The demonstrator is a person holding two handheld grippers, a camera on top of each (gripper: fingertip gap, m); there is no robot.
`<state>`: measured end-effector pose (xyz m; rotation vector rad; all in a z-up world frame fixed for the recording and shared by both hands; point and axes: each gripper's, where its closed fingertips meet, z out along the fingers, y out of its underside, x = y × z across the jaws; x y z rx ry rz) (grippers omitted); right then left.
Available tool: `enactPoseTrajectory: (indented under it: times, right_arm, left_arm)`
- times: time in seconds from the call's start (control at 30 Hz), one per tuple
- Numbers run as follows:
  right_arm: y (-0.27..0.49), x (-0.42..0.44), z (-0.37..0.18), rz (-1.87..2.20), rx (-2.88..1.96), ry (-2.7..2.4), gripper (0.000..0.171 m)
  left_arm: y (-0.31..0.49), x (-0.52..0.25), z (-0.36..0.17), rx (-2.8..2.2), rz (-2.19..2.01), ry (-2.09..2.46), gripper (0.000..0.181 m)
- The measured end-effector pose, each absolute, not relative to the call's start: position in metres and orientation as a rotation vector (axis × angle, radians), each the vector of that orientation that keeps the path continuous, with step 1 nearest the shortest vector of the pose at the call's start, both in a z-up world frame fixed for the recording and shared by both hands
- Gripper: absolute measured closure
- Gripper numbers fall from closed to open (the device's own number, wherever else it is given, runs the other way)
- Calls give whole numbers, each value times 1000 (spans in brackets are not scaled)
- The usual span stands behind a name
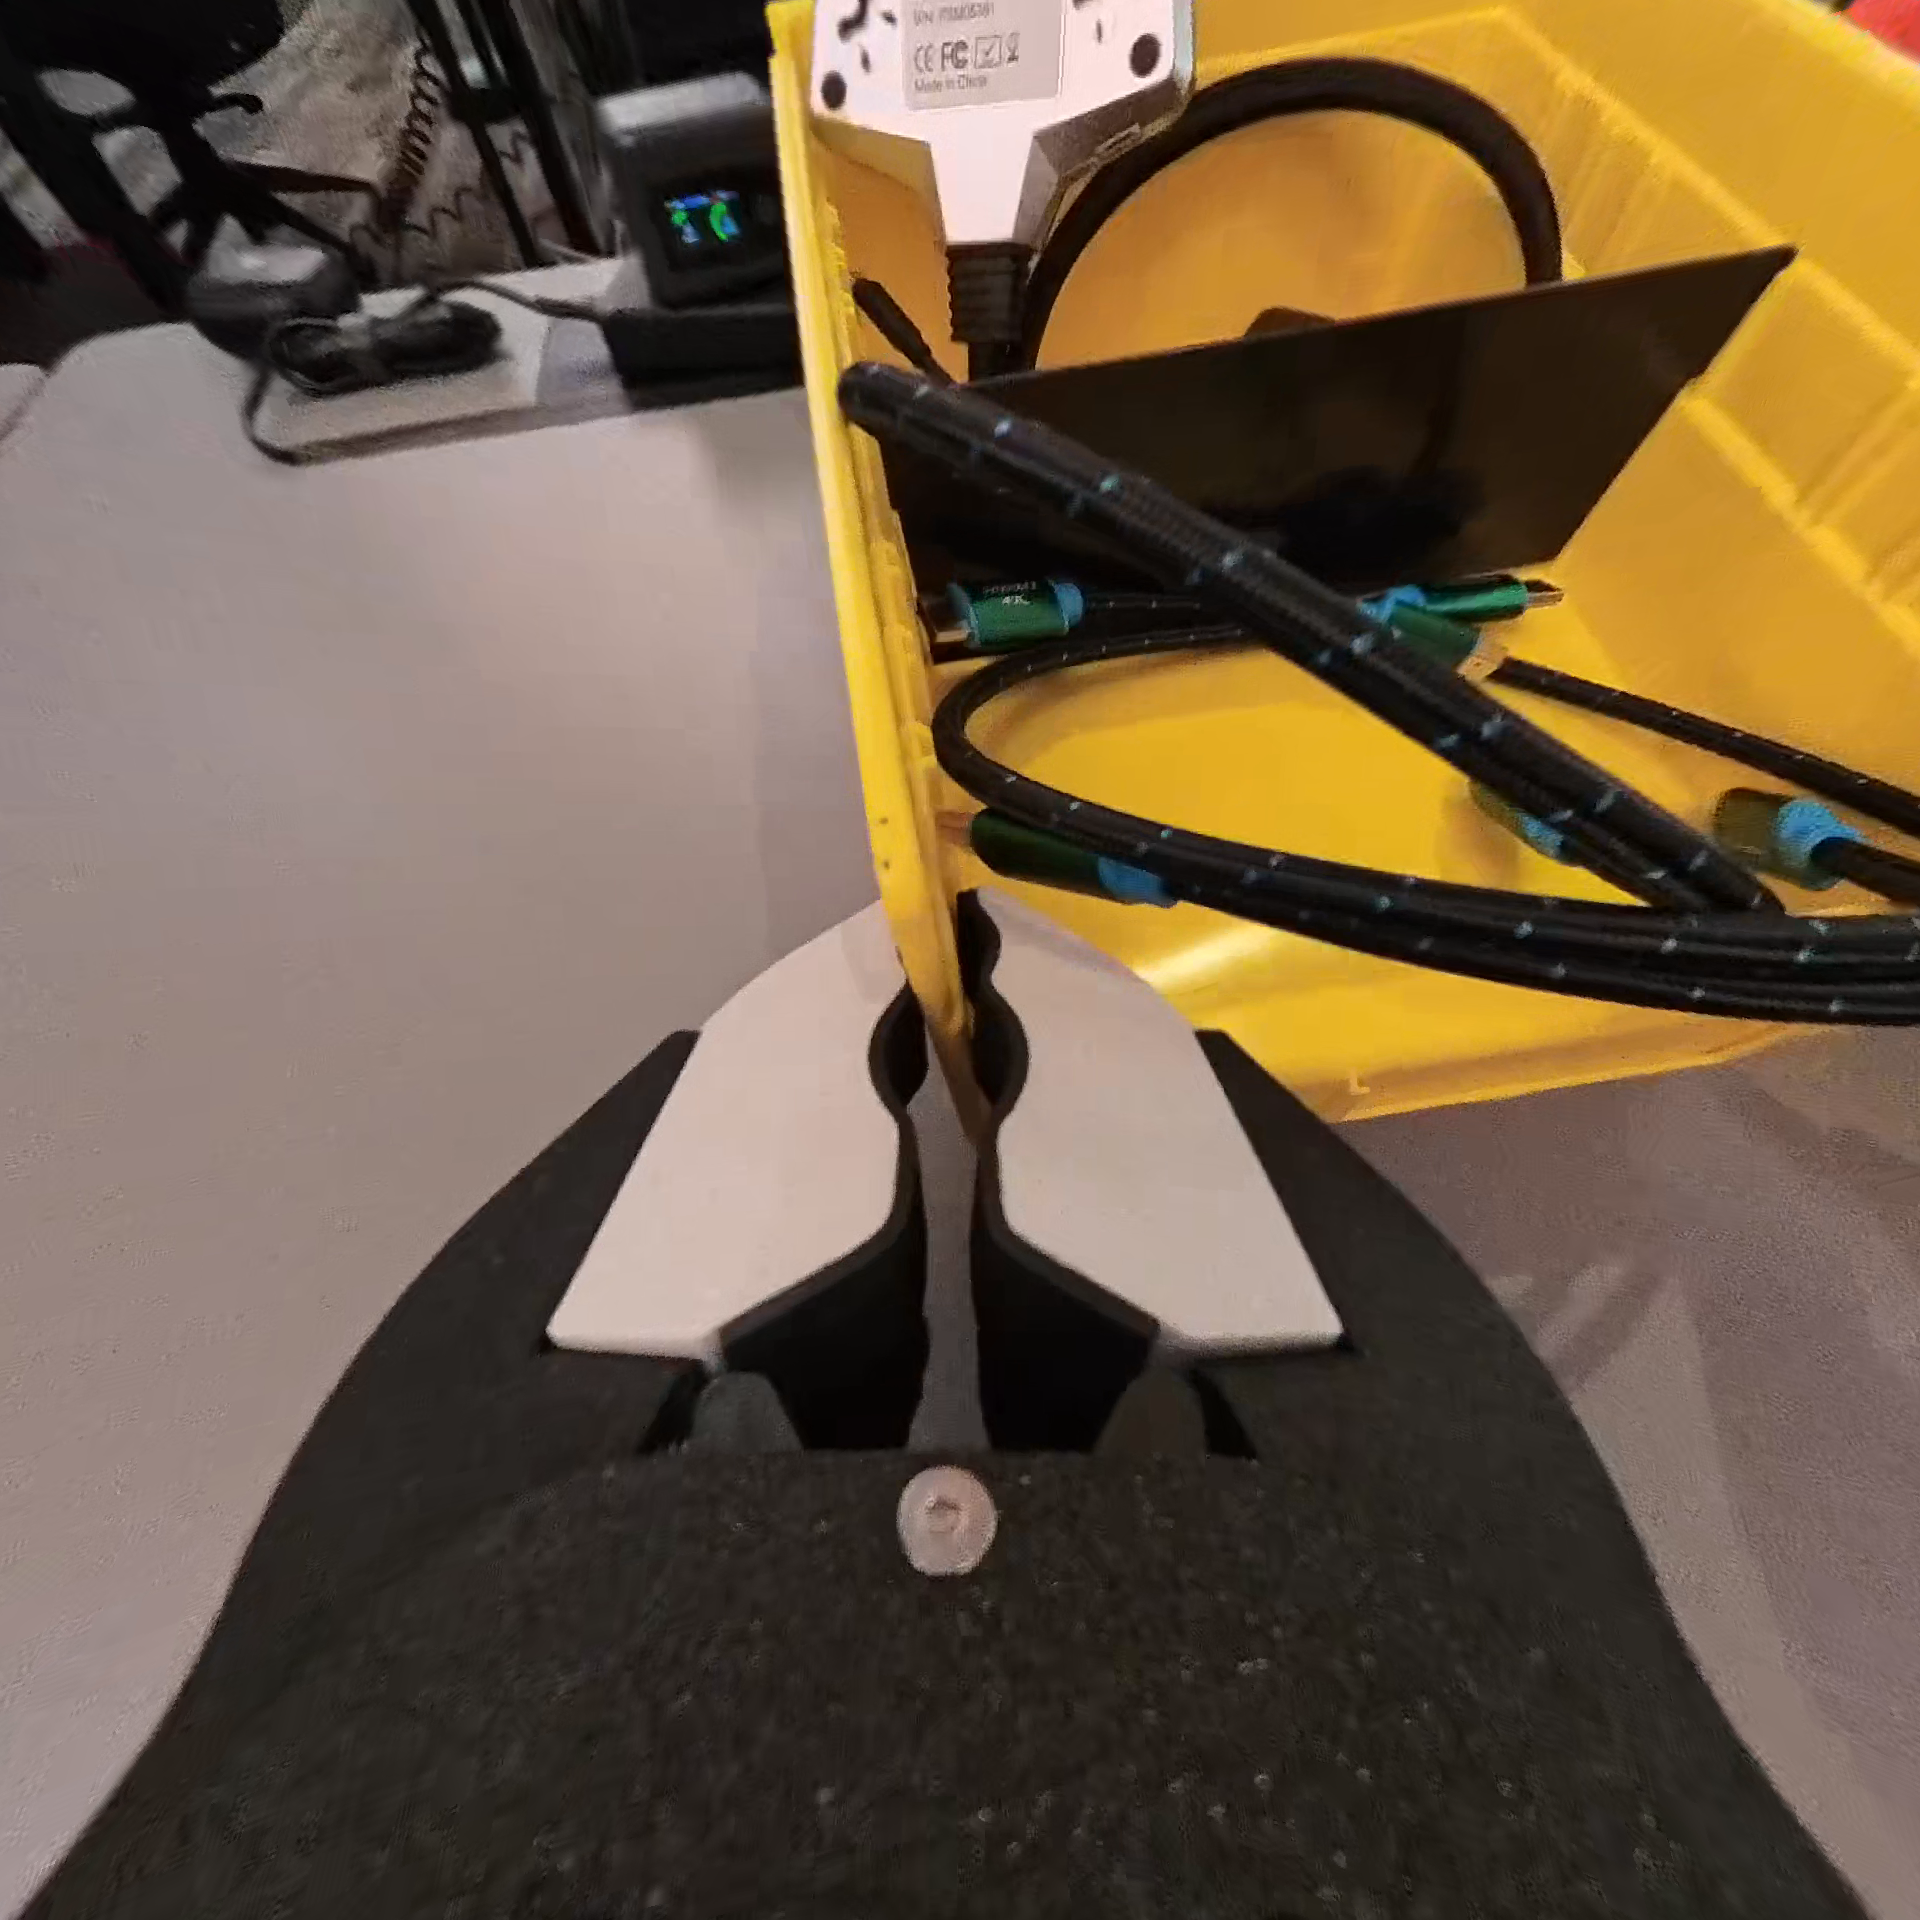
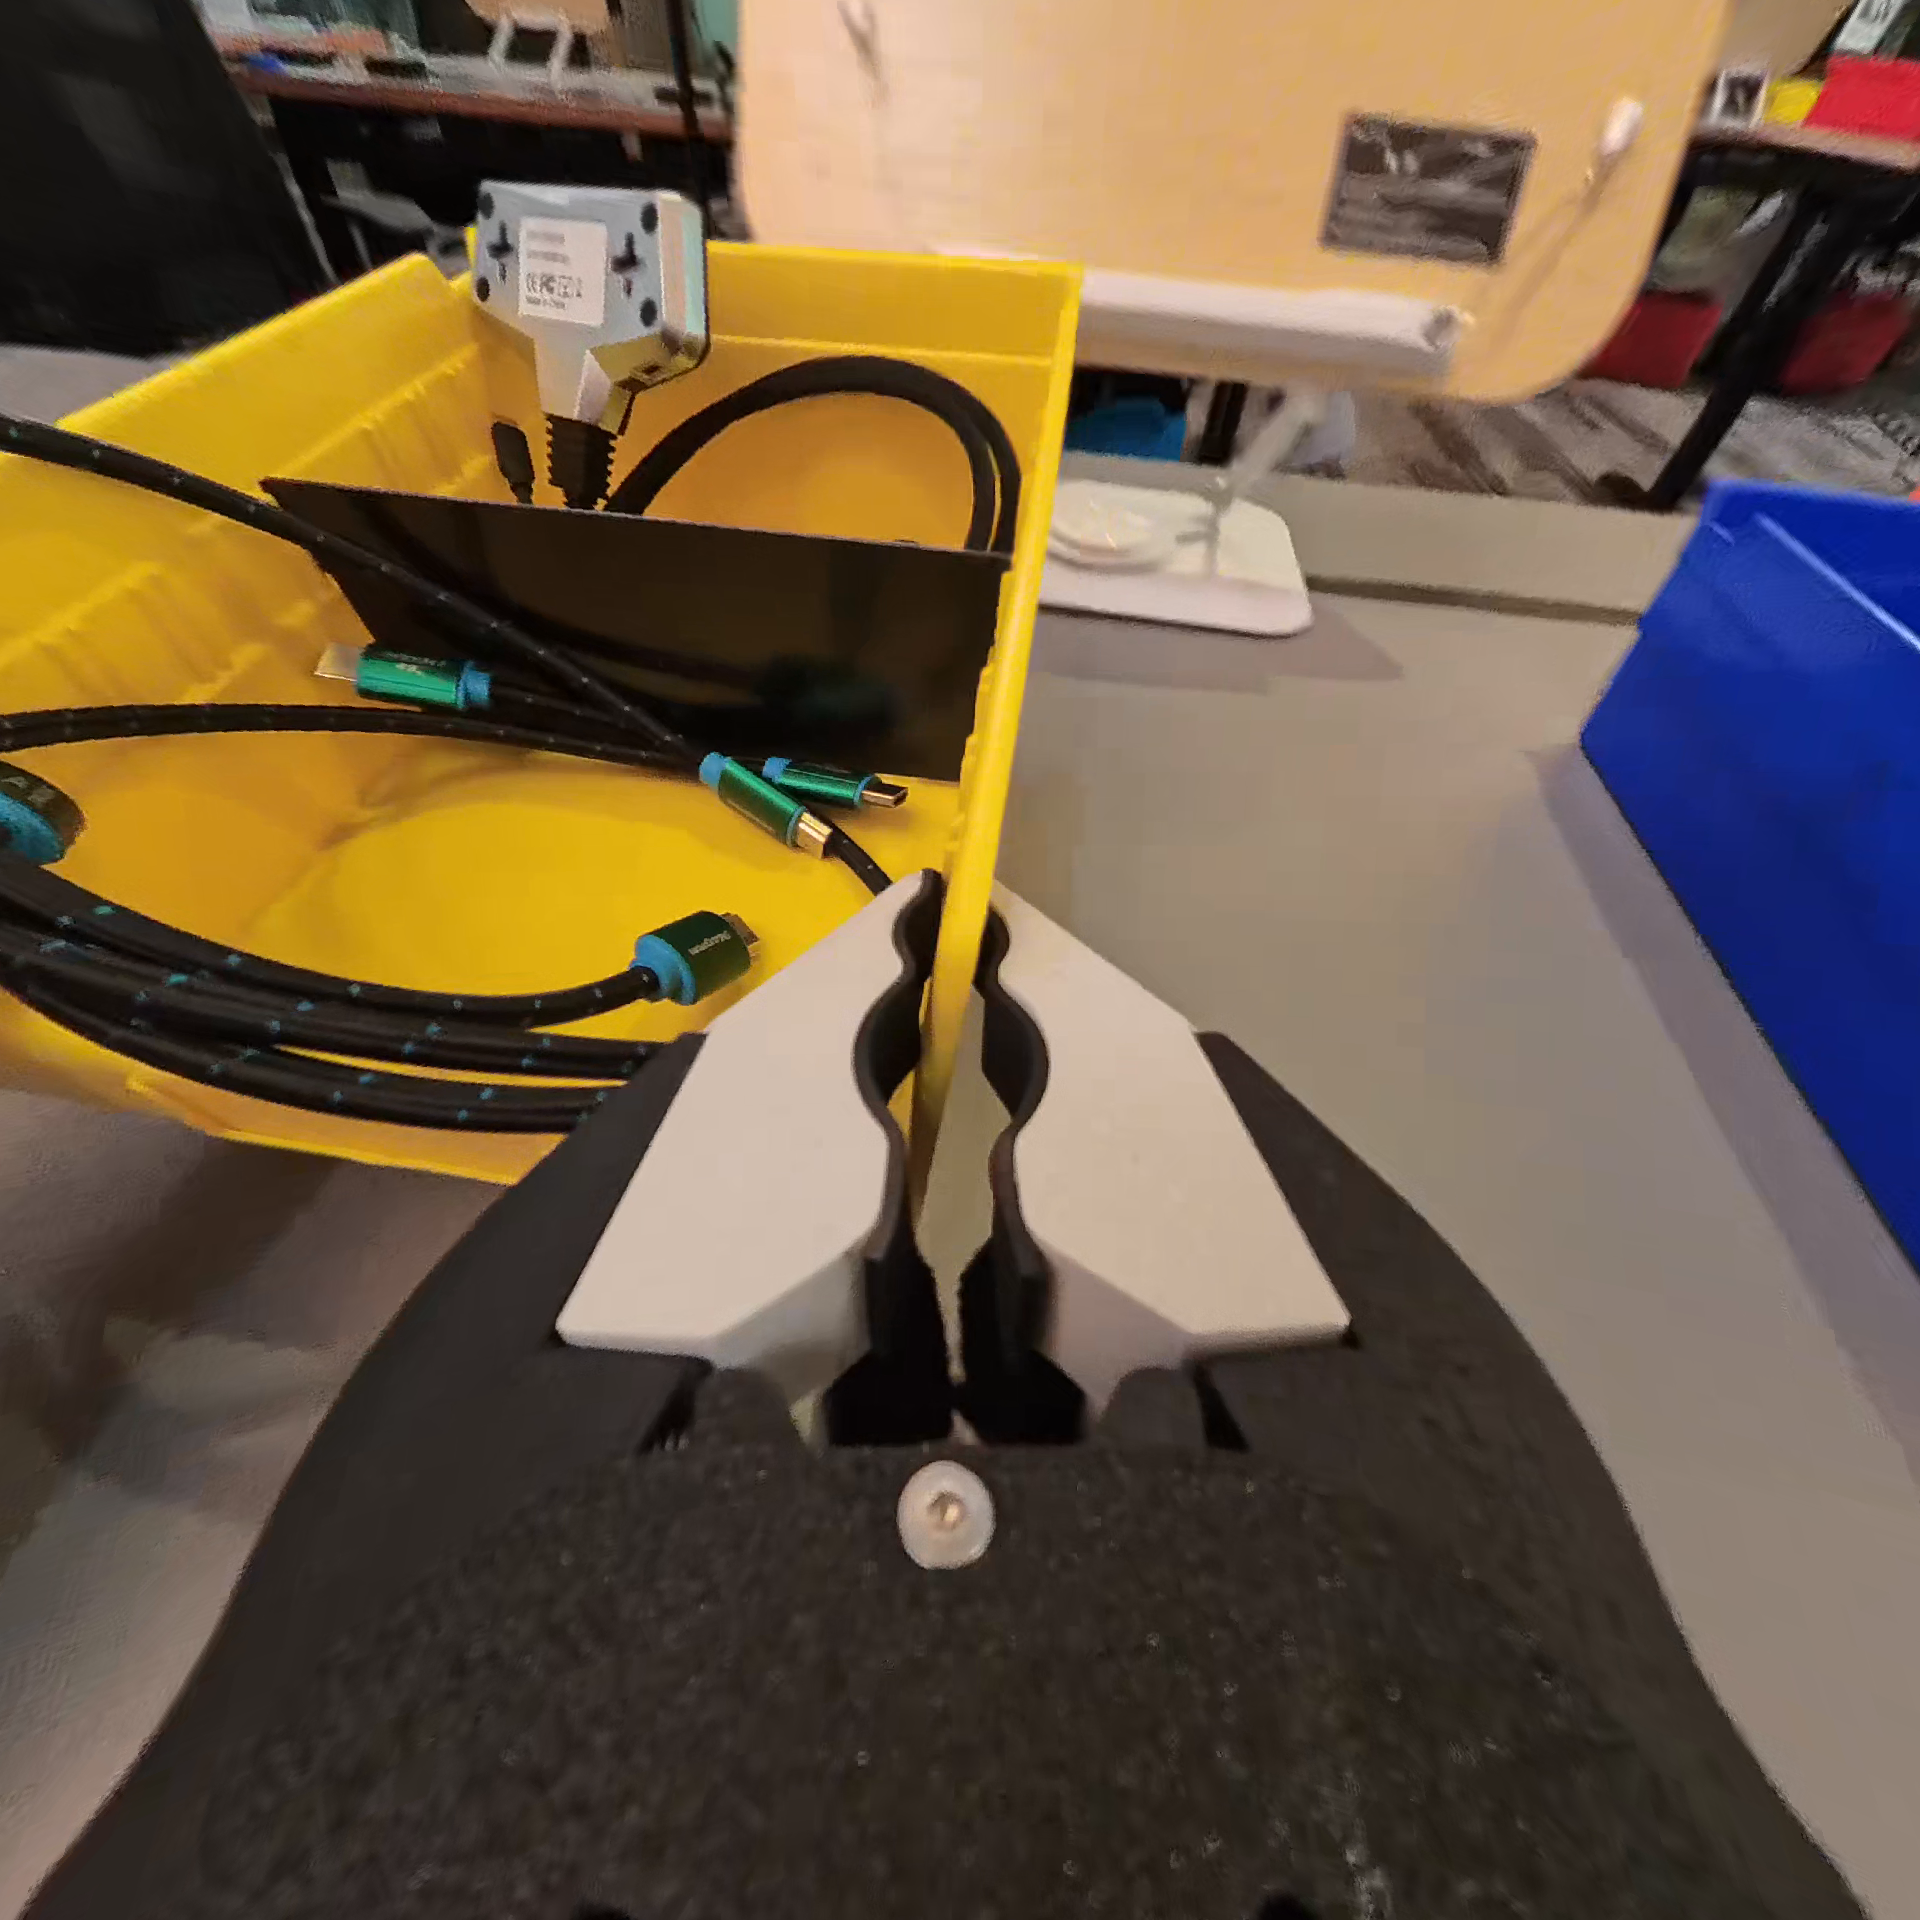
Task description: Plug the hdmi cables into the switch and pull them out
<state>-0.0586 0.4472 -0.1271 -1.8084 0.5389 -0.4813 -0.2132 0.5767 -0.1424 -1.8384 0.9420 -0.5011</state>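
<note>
Showing only rightward, a blue bin [image 2: 1787,790] flanks the yellow bin [image 2: 1023,582].

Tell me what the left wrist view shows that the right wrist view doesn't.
Only the left wrist view shows the dark device with a lit screen. Only the right wrist view shows the blue bin and white stand. Both show the yellow bin, its black divider, the switch and braided cables. The left gripper and right gripper each clamp a bin wall.
</note>
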Motion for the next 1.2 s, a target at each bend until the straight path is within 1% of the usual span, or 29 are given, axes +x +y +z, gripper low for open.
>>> enactPoseTrajectory:
  times: [0.1,0.23,0.37,0.47,0.5,0.53,0.57,0.6,0.67,0.77,0.9,1.03,1.13,1.2]
  right_arm:
    - [487,-95,-116,-454,-1789,493,169]
    - [538,-136,-127,-440,-1835,453,168]
    - [566,-149,-153,-371,-1916,478,165]
    - [567,-151,-155,-360,-1910,404,160]
    - [565,-154,-152,-332,-1910,371,159]
    - [561,-157,-145,-291,-1895,336,157]
    - [553,-162,-138,-241,-1891,276,148]
    - [543,-169,-131,-179,-1889,206,143]
    - [512,-177,-114,-57,-1852,104,134]
    - [447,-155,-99,-6,-1834,21,129]
    - [343,-56,-93,-143,-1789,188,130]
    - [219,57,-122,-330,-1695,496,130]
    - [180,115,-137,-370,-1714,691,124]
    - [174,132,-134,-381,-1665,740,125]
  left_arm:
    - [613,-253,-136,-1817,-483,932,178]
    - [654,-295,-148,-1870,-456,910,179]
    - [678,-306,-166,-1901,-459,918,178]
    - [678,-307,-165,-1925,-519,842,178]
    - [679,-310,-161,-1917,-510,818,175]
    - [679,-315,-156,-1902,-488,786,163]
    - [679,-323,-149,-1887,-470,762,155]
    - [677,-330,-143,-1873,-467,734,148]
    - [671,-345,-129,-1839,-506,659,141]
    - [650,-358,-112,-1794,-618,548,141]
    - [592,-336,-115,-1792,-735,608,150]
    - [550,-296,-128,-1778,-671,752,151]
    - [540,-271,-136,-1798,-649,836,151]
    - [541,-265,-142,-1807,-620,856,151]
